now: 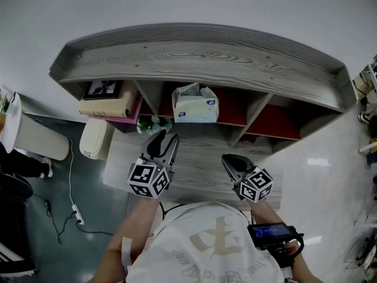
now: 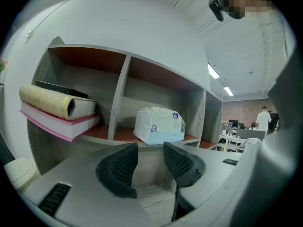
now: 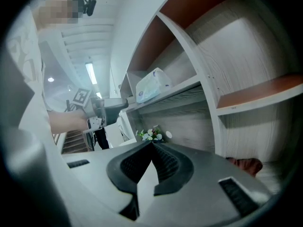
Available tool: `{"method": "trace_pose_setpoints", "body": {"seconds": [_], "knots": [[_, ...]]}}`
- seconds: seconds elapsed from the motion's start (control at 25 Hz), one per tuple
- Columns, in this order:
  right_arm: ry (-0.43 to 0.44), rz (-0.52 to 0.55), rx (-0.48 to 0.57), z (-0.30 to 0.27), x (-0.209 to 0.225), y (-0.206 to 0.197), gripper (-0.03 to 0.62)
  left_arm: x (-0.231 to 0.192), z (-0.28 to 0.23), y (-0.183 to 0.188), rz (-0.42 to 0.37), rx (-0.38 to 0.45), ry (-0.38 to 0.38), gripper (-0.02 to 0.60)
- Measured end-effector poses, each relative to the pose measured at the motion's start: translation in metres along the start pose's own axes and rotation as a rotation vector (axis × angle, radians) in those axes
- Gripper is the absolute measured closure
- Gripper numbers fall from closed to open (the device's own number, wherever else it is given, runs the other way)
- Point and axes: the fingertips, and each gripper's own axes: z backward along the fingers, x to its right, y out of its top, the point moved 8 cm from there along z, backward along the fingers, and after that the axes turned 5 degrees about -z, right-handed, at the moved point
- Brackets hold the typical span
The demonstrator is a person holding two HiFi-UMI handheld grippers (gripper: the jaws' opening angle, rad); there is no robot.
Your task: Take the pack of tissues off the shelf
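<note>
A: Where is the white soft plastic pack of tissues (image 1: pixel 195 106)?

B: On the curved grey wood-grain shelf (image 1: pixel 200 58), in the second compartment from the left of the head view, on its red-brown board. It sits just above the middle of that frame, upright, with nothing touching it.

A: And the left gripper (image 1: pixel 164 141)?

B: Below the pack in the head view, in front of the shelf and apart from it. In the left gripper view its black ribbed jaws stand apart with nothing between them, and the pack shows above the gap, at the centre of the frame.

A: The right gripper (image 1: pixel 227 160)?

B: Lower right of centre in the head view, further from the pack. In the right gripper view its jaws meet at the tips, and they hold nothing.

A: Anything else on the shelf?

B: A yellowish book (image 1: pixel 109 107) lying on a pink book (image 1: pixel 115 119) in the left compartment, and a small bunch of white flowers (image 1: pixel 154 124) just below and left of the pack.
</note>
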Motion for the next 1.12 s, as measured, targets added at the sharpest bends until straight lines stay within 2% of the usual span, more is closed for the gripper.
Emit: {"method": "trace_pose_setpoints", "body": {"seconds": [0.76,1.0,1.12], "knots": [[-0.056,-0.024,0.000,-0.001,0.005,-0.001,0.589,-0.008,-0.043,0.045,-0.069,0.024,-0.063,0.396],[-0.077,-0.034,0.002,0.003,0.006,-0.006,0.589,-0.010,-0.052,0.048,-0.056,0.025,-0.056,0.396],[-0.087,-0.039,0.007,0.004,0.005,-0.007,0.589,-0.012,-0.055,0.049,-0.048,0.026,-0.049,0.420]]}}
